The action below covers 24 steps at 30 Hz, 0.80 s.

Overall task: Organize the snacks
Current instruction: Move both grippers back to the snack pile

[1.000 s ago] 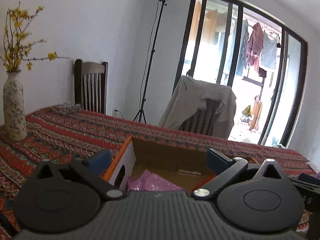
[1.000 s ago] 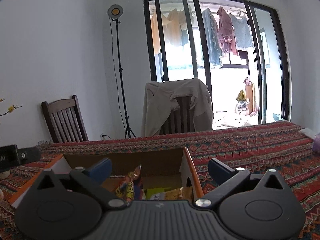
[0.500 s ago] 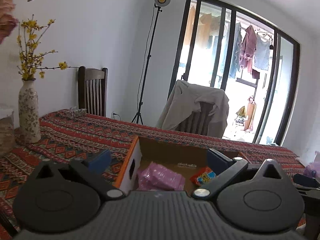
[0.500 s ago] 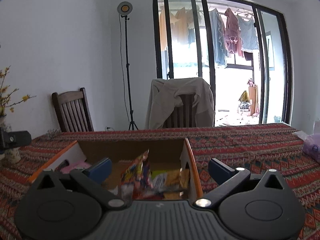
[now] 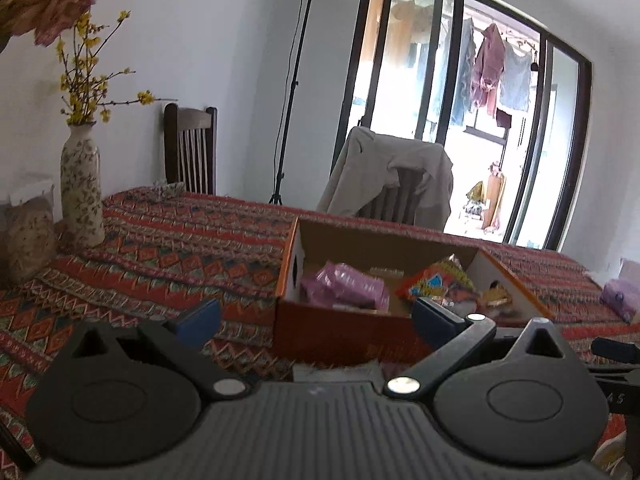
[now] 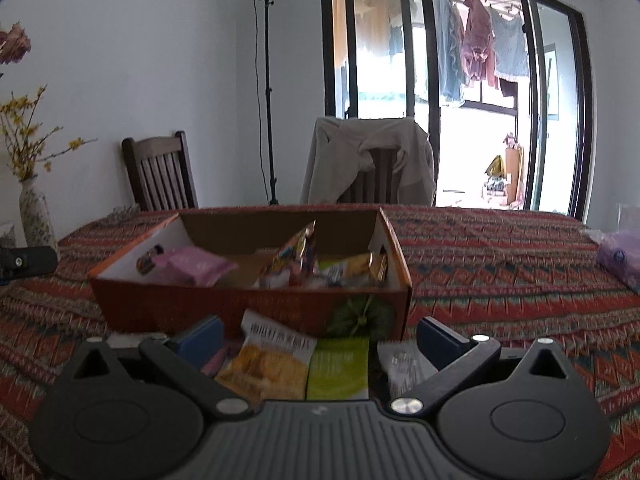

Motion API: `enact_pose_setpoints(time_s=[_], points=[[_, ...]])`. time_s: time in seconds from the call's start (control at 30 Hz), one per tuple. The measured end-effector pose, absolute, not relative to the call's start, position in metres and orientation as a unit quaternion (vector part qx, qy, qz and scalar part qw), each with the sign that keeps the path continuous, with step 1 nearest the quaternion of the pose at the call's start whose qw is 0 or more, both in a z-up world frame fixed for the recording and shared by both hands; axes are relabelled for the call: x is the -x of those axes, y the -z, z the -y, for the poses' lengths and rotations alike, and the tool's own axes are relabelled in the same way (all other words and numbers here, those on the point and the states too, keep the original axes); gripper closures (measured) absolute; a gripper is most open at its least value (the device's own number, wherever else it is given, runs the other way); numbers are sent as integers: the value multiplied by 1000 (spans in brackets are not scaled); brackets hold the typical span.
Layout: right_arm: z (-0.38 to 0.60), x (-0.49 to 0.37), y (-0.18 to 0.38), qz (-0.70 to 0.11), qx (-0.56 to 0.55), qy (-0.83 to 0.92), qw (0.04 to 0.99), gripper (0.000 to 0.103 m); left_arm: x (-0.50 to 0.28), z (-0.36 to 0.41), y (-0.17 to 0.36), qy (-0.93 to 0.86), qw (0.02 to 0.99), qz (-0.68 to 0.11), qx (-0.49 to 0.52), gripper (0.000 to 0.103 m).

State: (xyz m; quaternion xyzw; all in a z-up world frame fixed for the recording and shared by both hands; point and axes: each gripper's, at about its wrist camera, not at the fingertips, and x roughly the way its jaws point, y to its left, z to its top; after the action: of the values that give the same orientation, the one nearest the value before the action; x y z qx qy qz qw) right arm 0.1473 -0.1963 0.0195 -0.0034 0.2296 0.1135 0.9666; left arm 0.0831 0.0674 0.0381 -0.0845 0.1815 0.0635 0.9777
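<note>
An open orange cardboard box (image 6: 256, 312) stands on the patterned tablecloth and holds several snack packs: a pink pack (image 6: 192, 266), a colourful bag (image 6: 294, 256) and yellow packs. It also shows in the left wrist view (image 5: 340, 336) with the pink pack (image 5: 344, 290) inside. In front of the box lie a yellow chips pack (image 6: 268, 364), a green pack (image 6: 340, 368) and a white pack (image 6: 402, 364). My right gripper (image 6: 320, 338) is open and empty just above these loose packs. My left gripper (image 5: 316, 318) is open and empty before the box's left corner.
A floral vase (image 5: 82, 188) with yellow twigs stands at the table's left, a jar (image 5: 28, 232) beside it. A purple bag (image 6: 618, 258) lies at the right. Two chairs (image 6: 160, 172) and a lamp stand (image 6: 268, 92) are behind the table.
Both grippers have pulled back and up from the box, so its front wall and the loose packs in front now show. Both stay open.
</note>
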Motion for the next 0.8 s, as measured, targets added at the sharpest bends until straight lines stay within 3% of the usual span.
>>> enact_pose_setpoints(time_s=[0.37,0.53,0.8], points=[[188,-142,-6,-262,-3,-137,955,3,-68,-78,-23,-72,973,-201,91,0],[184,-164,-2,-288,-29,-138,947,15,-66,-81,-19,-71,971,-206,94,0],[171,-184,17,-320,-33,-124,939,21,-64,-85,-14,-76,968,-217,99,0]])
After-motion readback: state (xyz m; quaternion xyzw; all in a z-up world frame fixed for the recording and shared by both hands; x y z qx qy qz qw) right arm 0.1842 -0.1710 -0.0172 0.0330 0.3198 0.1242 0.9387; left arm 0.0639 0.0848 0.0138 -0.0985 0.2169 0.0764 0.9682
